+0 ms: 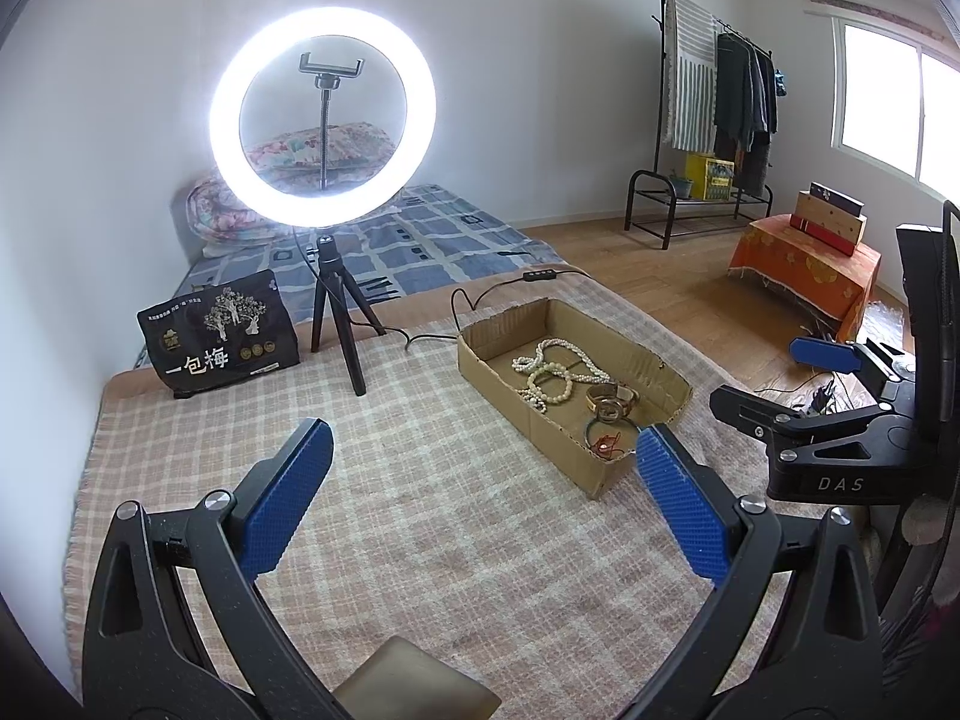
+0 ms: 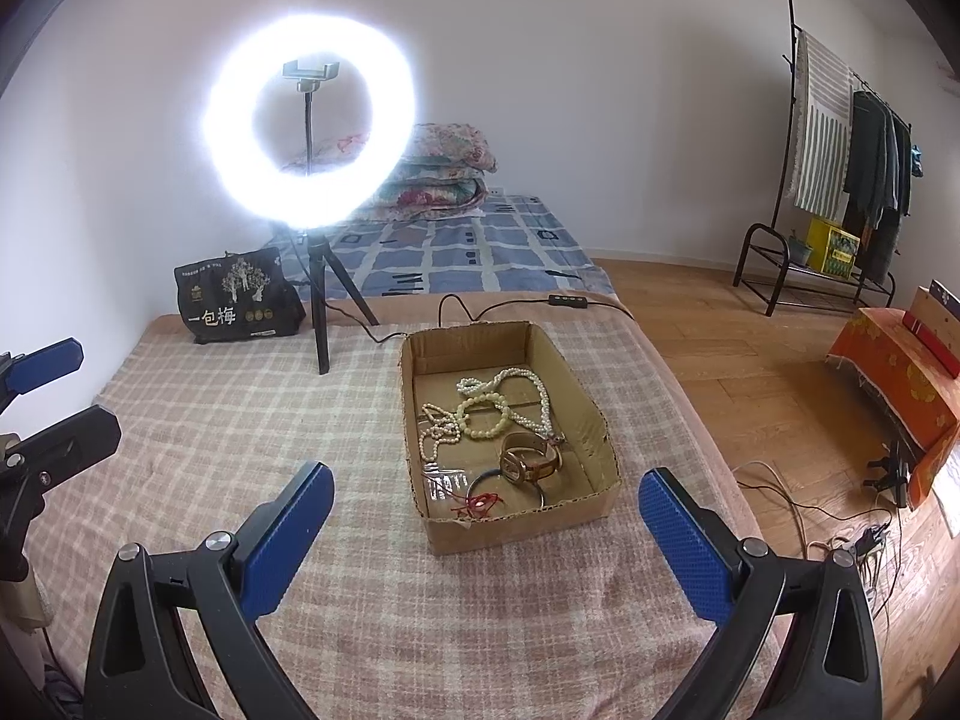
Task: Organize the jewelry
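A shallow cardboard box (image 2: 591, 414) lies on a checked blanket; it also shows in the left wrist view (image 1: 678, 387). Inside lie pearl necklaces (image 2: 528, 387), a pale bead bracelet (image 2: 483, 414), a gold watch (image 2: 528, 462), a dark bangle (image 2: 480, 483) and a red cord (image 2: 480, 504). My left gripper (image 1: 483, 456) is open and empty, above the blanket left of the box. My right gripper (image 2: 486, 495) is open and empty, held above the blanket in front of the box; it also shows at the right in the left wrist view (image 1: 774, 378).
A lit ring light on a tripod (image 2: 309, 120) stands behind the box, its cable (image 2: 480, 312) running along the blanket's far edge. A black printed bag (image 2: 237, 294) sits at the far left. Wooden floor with cables (image 2: 840, 528) lies to the right.
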Action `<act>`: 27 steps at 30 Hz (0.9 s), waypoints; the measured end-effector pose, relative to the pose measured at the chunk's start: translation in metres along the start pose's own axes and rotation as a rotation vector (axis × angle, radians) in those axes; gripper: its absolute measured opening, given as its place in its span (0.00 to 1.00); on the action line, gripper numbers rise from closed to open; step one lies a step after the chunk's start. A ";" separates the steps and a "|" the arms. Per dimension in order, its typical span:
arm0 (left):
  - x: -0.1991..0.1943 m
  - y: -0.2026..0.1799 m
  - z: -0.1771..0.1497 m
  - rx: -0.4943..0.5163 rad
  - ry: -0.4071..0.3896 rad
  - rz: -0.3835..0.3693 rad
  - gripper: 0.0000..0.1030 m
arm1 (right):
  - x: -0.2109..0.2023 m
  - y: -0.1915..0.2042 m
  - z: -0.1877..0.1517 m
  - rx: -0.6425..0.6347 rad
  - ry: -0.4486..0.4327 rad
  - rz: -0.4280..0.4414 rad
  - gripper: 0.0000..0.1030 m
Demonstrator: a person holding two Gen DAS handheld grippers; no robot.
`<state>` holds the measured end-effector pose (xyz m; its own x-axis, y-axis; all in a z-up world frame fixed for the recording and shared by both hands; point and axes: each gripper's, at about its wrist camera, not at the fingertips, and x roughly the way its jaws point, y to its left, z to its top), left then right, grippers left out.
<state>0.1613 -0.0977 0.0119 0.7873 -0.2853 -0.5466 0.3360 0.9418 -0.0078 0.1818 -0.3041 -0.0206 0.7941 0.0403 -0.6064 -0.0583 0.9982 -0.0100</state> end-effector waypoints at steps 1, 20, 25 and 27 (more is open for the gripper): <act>0.000 0.000 0.000 0.000 0.000 0.000 1.00 | 0.000 0.000 0.000 0.000 0.001 0.000 1.00; 0.000 0.000 0.001 -0.002 0.002 -0.003 1.00 | 0.004 0.002 -0.004 0.002 0.021 0.000 1.00; -0.001 -0.007 -0.002 0.016 -0.011 0.001 1.00 | 0.004 0.003 -0.004 -0.004 0.023 0.000 1.00; -0.001 -0.010 -0.003 0.020 -0.013 0.002 1.00 | 0.004 0.002 -0.004 -0.004 0.023 -0.001 1.00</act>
<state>0.1559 -0.1060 0.0100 0.7947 -0.2855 -0.5356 0.3441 0.9389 0.0101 0.1824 -0.3017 -0.0264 0.7798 0.0380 -0.6248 -0.0596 0.9981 -0.0136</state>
